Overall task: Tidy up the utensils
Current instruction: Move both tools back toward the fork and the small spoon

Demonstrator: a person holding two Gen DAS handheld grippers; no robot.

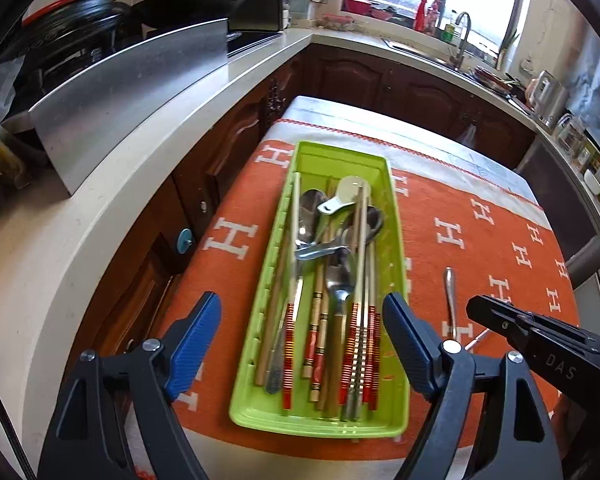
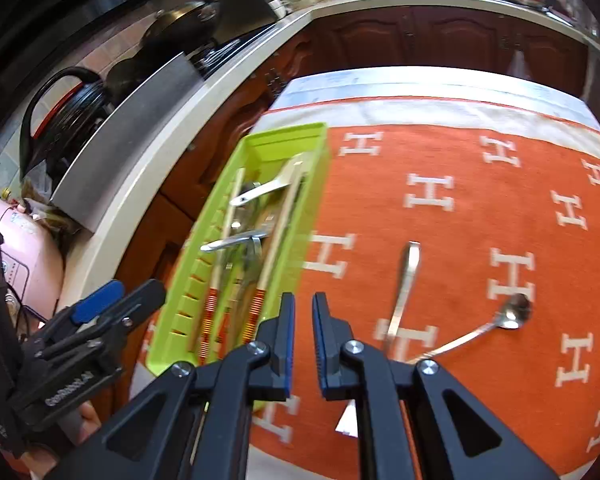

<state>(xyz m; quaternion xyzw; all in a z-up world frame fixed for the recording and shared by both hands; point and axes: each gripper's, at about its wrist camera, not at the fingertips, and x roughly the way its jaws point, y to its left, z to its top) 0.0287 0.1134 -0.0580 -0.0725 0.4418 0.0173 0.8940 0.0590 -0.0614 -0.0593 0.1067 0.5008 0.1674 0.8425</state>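
The left claw (image 1: 302, 344) hangs with its jaws spread wide and nothing between them, right above the near end of the green tray (image 1: 396, 248), apparently having no more to do there. The tray holds chopsticks (image 1: 360, 332) and spoons (image 1: 312, 216) lying lengthwise, so they stay sorted. The right claw (image 2: 303, 344) is nearly closed and empty, beside the tray. Beyond it, on the orange cloth (image 2: 460, 160) covering the counter, lie a small spoon (image 2: 514, 312) and a metal handle (image 2: 406, 284), probably next to collect.

One green tray (image 1: 396, 264), two loose spoons (image 2: 512, 314), perhaps eight chopsticks (image 1: 362, 336).
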